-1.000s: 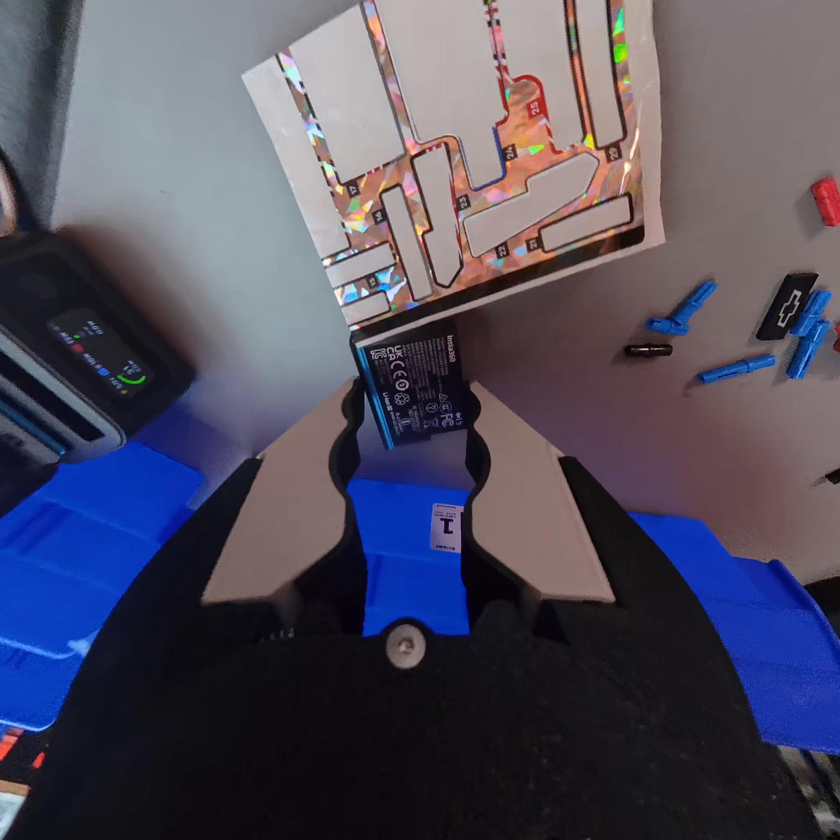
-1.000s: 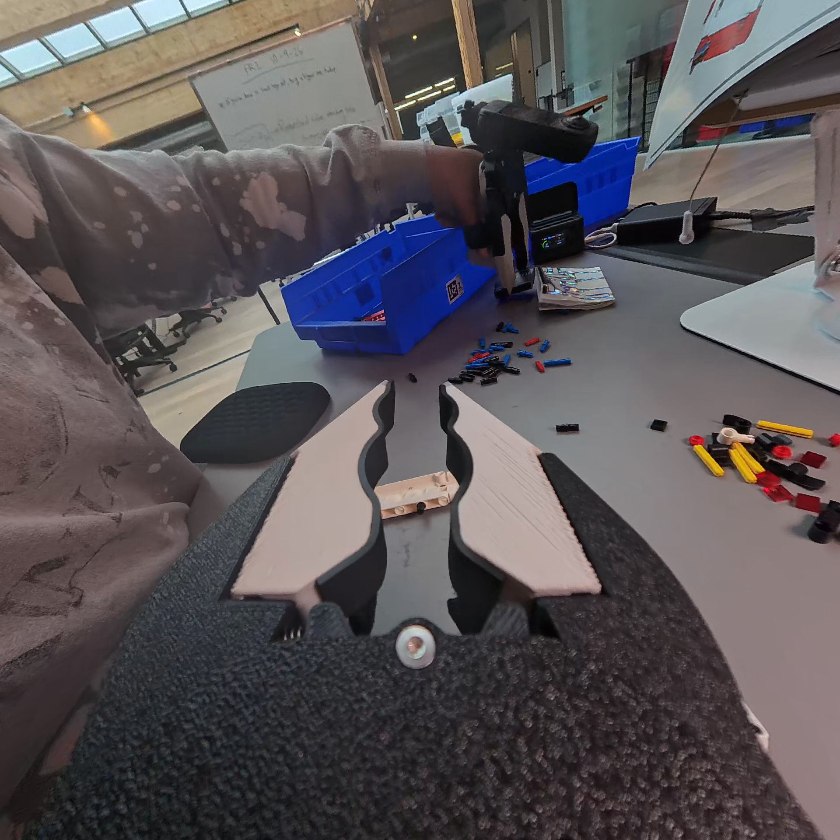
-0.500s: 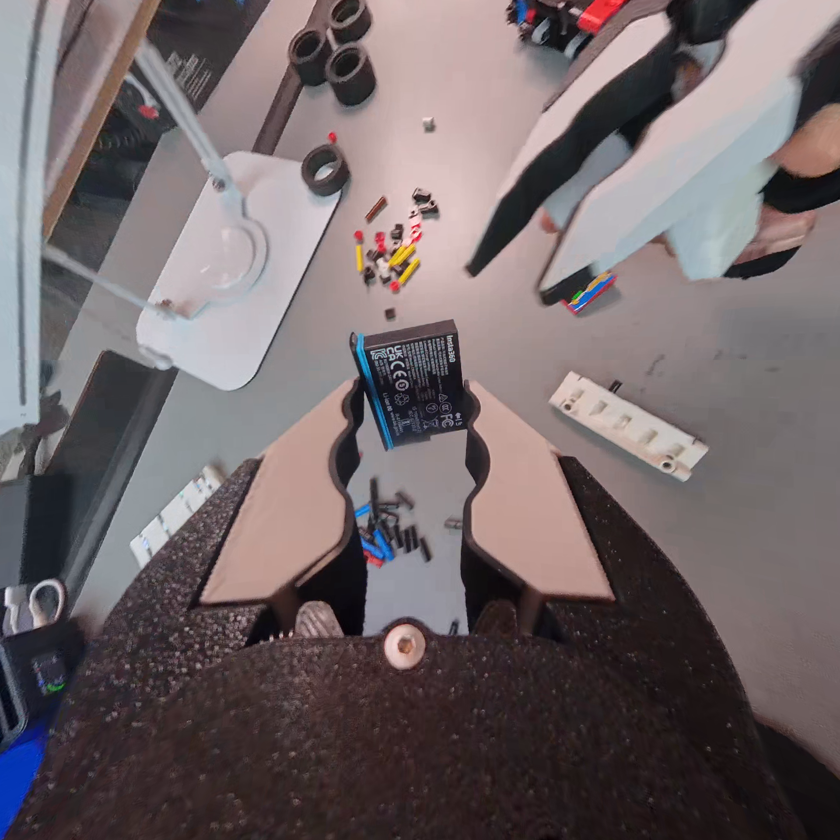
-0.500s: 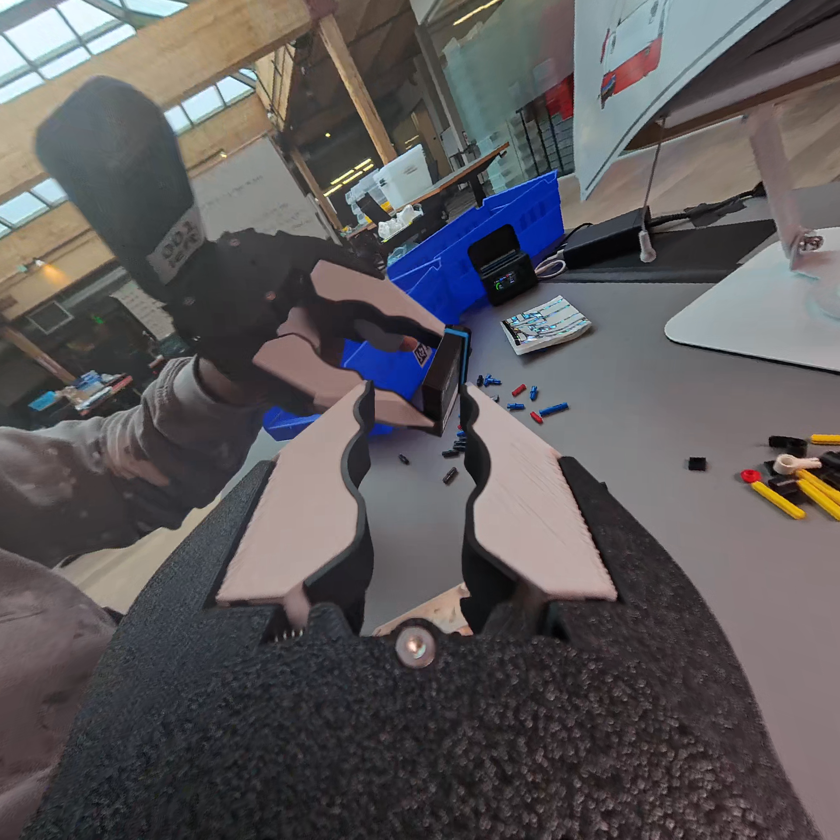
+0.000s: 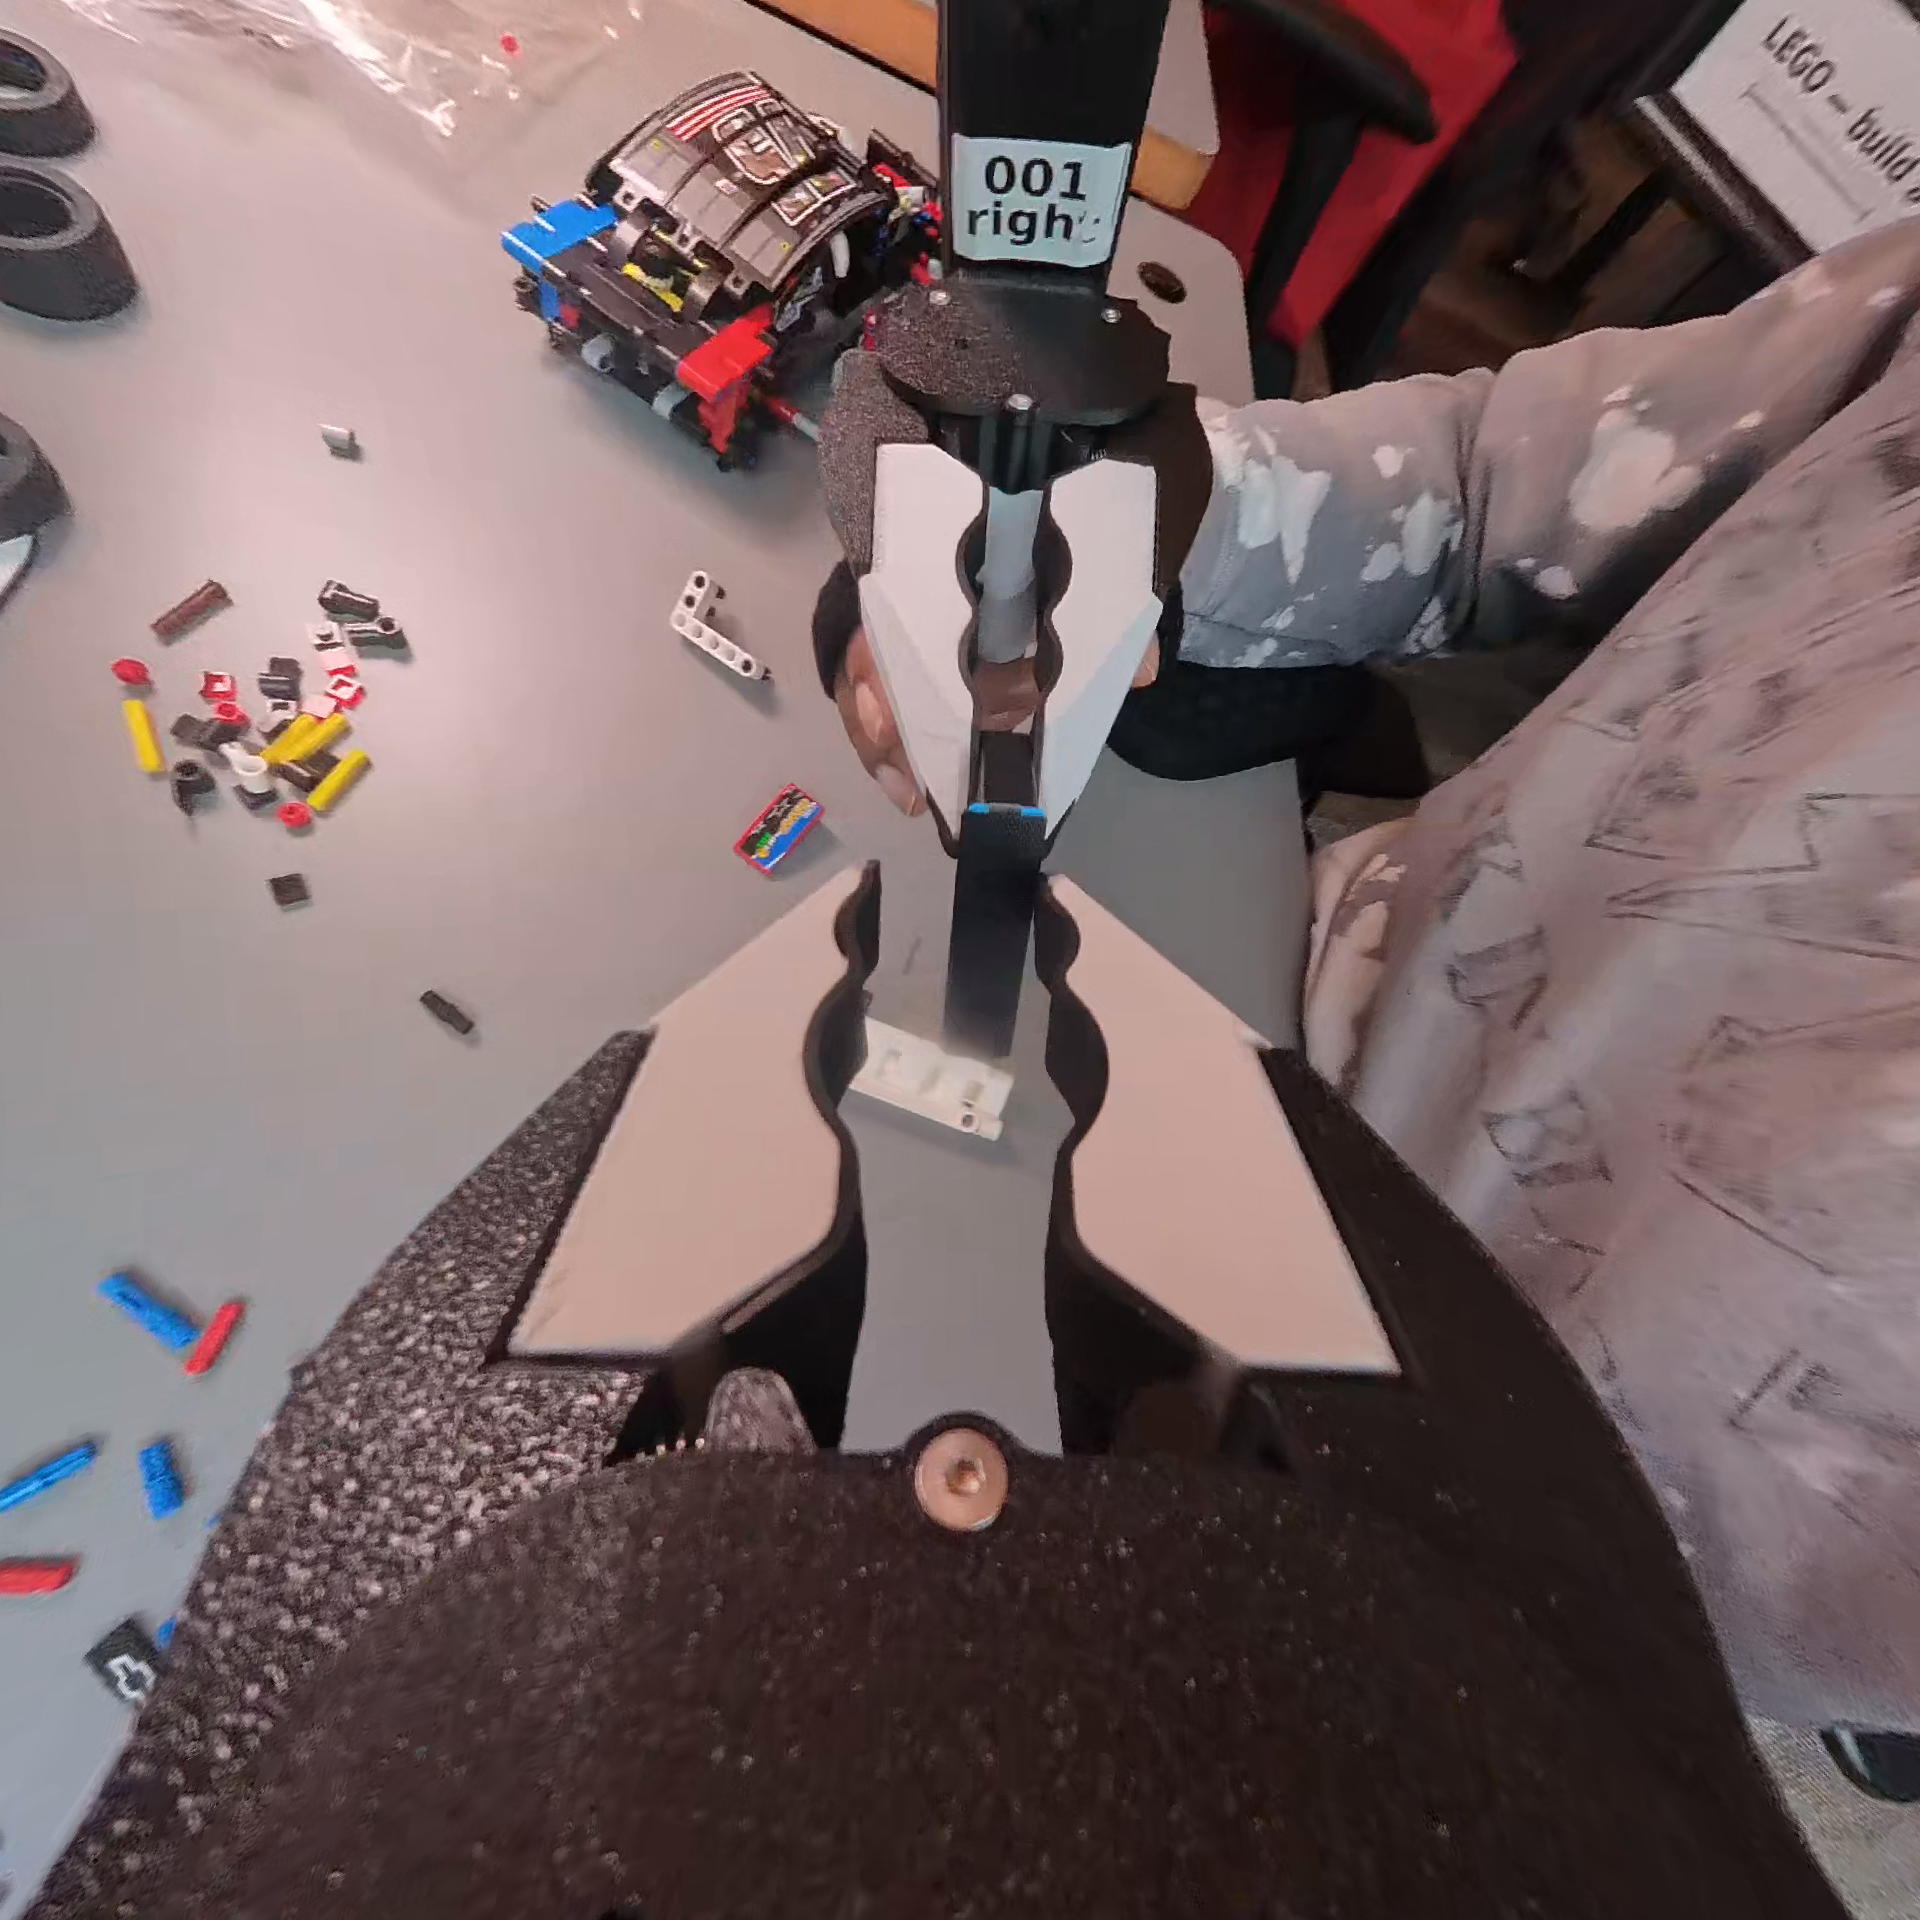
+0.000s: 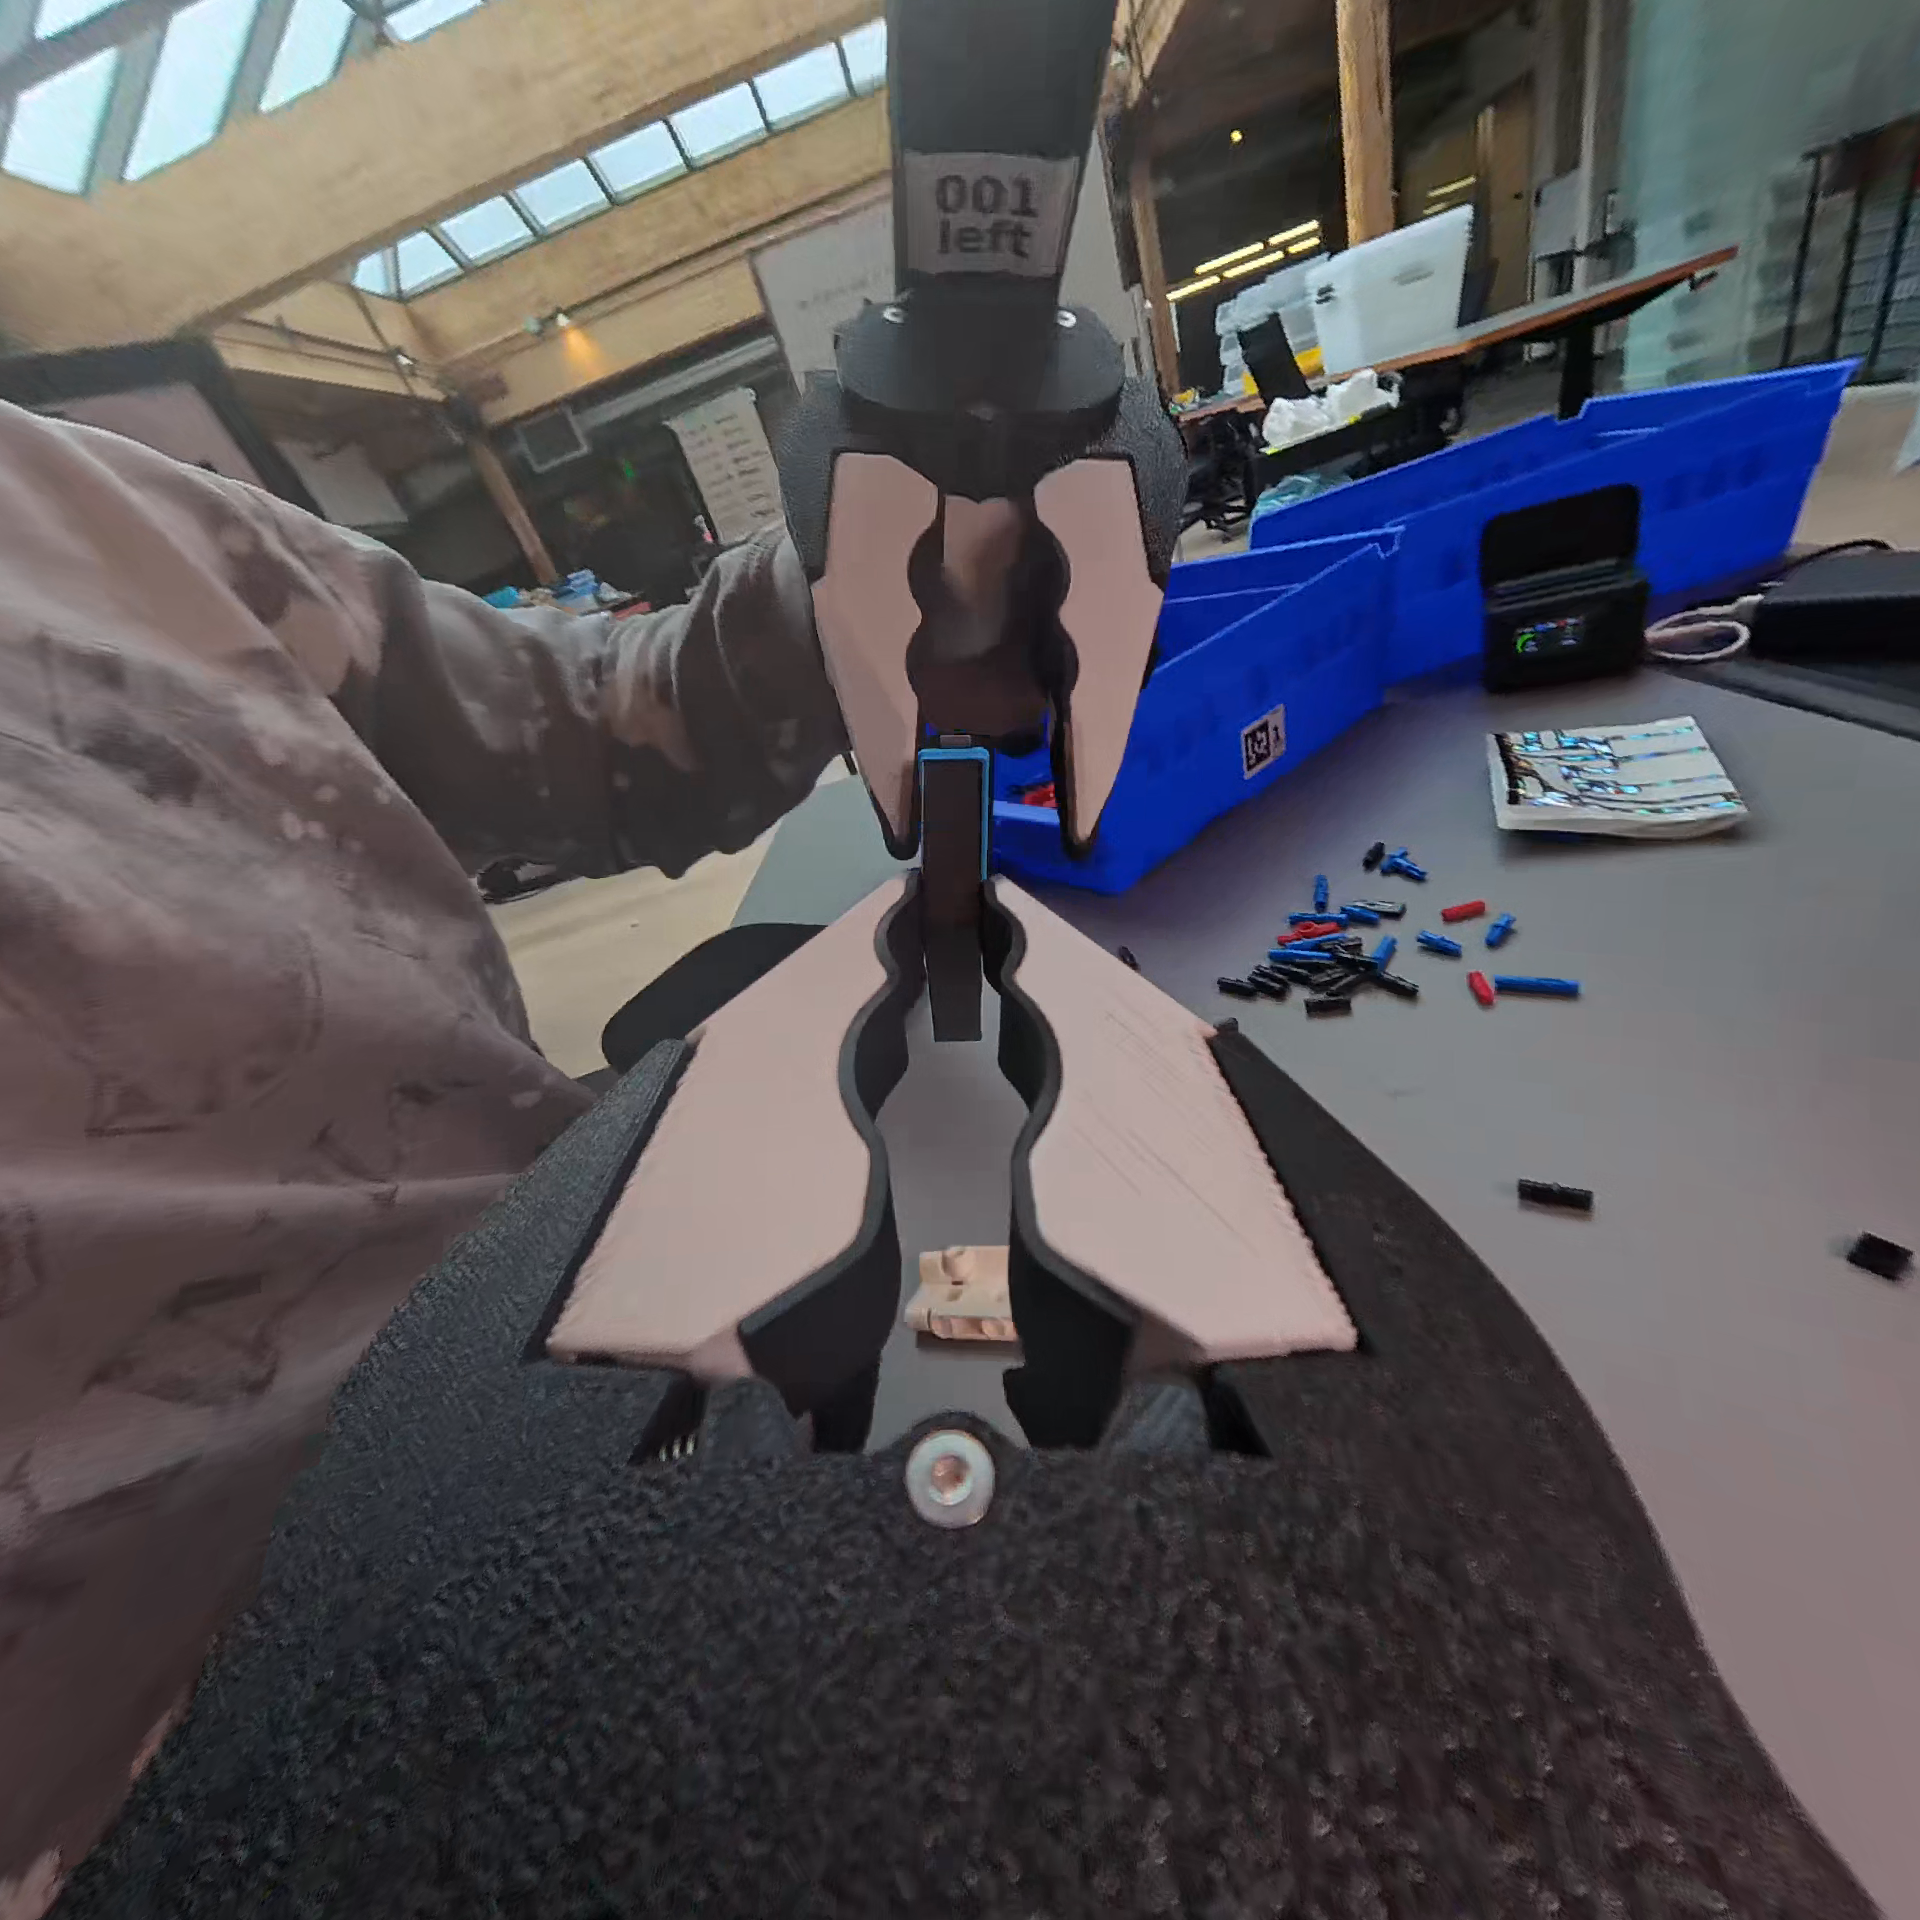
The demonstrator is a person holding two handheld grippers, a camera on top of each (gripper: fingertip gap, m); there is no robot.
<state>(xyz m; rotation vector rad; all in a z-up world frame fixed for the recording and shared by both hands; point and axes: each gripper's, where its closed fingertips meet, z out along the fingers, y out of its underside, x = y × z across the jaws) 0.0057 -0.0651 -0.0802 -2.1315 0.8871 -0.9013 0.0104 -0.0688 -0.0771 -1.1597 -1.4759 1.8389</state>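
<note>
A flat black battery with a blue edge (image 5: 987,956) hangs edge-on above the grey table. My right gripper (image 6: 953,883) is shut on it, and it also shows in the left wrist view (image 5: 995,836), gripping the battery's far end. My left gripper (image 5: 956,881) is open around the near end, its jaws wider than the battery. In the right wrist view the left gripper (image 6: 992,844) faces mine, with the battery (image 6: 951,821) near one of its fingers. A white holed beam (image 5: 930,1091) lies on the table below.
A part-built toy car (image 5: 717,260), black tyres (image 5: 52,239) and a pile of small bricks (image 5: 249,717) lie to the left. Blue bins (image 6: 1299,665), a black case with a lit screen (image 6: 1564,603), a sticker sheet (image 6: 1610,774) and loose pins (image 6: 1361,956) are at the right. The tips of both grippers are at nearly the same place.
My left gripper carried the battery from the bin side over to the right gripper. The right gripper closed on the battery, and the left gripper's jaws opened.
</note>
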